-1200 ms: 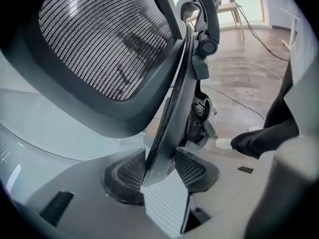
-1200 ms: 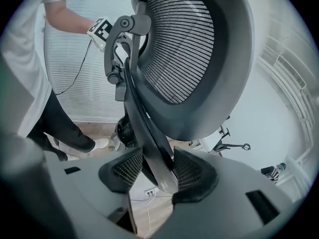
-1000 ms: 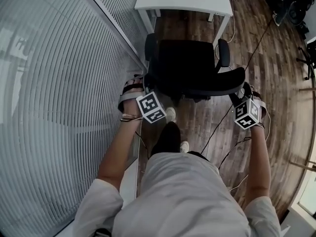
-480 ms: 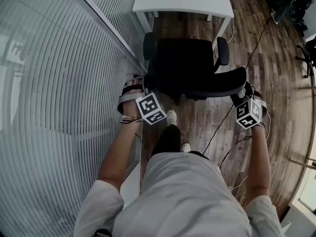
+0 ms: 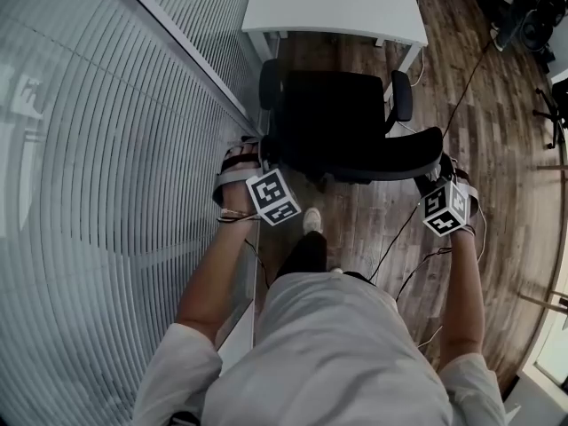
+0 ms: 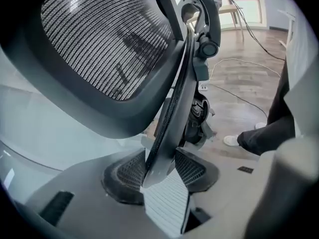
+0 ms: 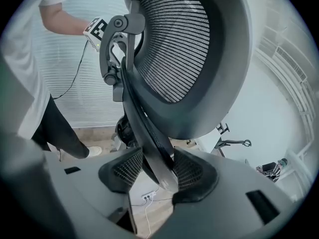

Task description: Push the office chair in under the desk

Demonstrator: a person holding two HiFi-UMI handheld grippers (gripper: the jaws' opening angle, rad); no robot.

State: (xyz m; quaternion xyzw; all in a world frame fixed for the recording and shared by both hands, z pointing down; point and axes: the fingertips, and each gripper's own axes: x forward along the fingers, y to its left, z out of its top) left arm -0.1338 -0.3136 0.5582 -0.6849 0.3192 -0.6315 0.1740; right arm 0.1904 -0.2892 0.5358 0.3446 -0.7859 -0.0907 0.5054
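A black office chair [image 5: 330, 118] stands on the wood floor, its seat facing a white desk [image 5: 333, 3] just beyond it. The mesh backrest [image 5: 390, 160] is nearest me. My left gripper [image 5: 264, 158] is at the backrest's left end. In the left gripper view the backrest rim [image 6: 172, 118] runs between the pads [image 6: 124, 171] of the left gripper [image 6: 160, 166], which is shut on it. My right gripper [image 5: 432, 178] holds the right end. In the right gripper view the rim [image 7: 149, 133] sits clamped in the right gripper [image 7: 157, 171].
A glass wall with blinds [image 5: 106, 149] runs close along the left of the chair and desk. Cables [image 5: 399, 229] trail over the floor by my shoe [image 5: 311, 221]. Another chair's base [image 5: 532, 25] stands at the far right. The desk legs [image 5: 265, 44] flank the chair's armrests.
The chair has rolled a little toward the desk with both grippers on its backrest, and the gap to the desk edge has narrowed. My foot has stepped forward.
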